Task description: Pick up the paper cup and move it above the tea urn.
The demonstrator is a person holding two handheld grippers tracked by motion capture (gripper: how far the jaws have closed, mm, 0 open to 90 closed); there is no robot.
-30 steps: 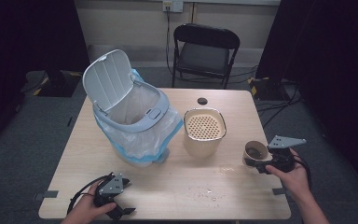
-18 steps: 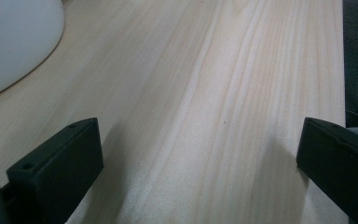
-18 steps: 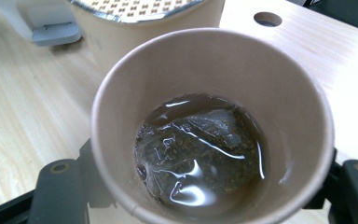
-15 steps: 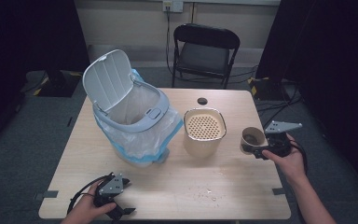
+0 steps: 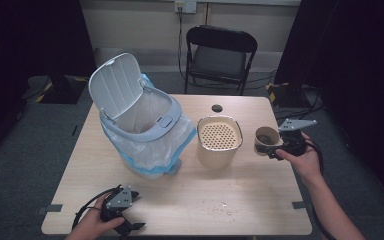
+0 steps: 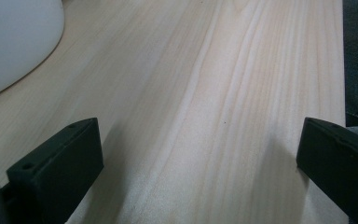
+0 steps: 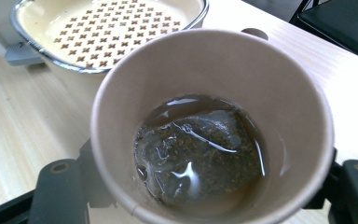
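My right gripper (image 5: 275, 149) is shut on a brown paper cup (image 5: 266, 140), held above the table's right side just right of the cream strainer pot (image 5: 219, 140). In the right gripper view the paper cup (image 7: 212, 126) holds dark liquid with a wet tea bag, and the strainer pot (image 7: 107, 28) with its perforated insert lies beyond it. My left gripper (image 5: 130, 212) rests open near the table's front left edge; in the left gripper view its jaws stand wide apart over bare wood (image 6: 200, 116).
A grey bin (image 5: 140, 120) with a raised lid and plastic liner stands at the left centre. A small dark disc (image 5: 216, 108) lies at the table's back. Crumbs (image 5: 227, 207) dot the front. A black folding chair (image 5: 220, 55) stands behind the table.
My right gripper has lifted the paper cup and carried it away from me and slightly left, closer to the strainer pot. The left gripper has stayed put.
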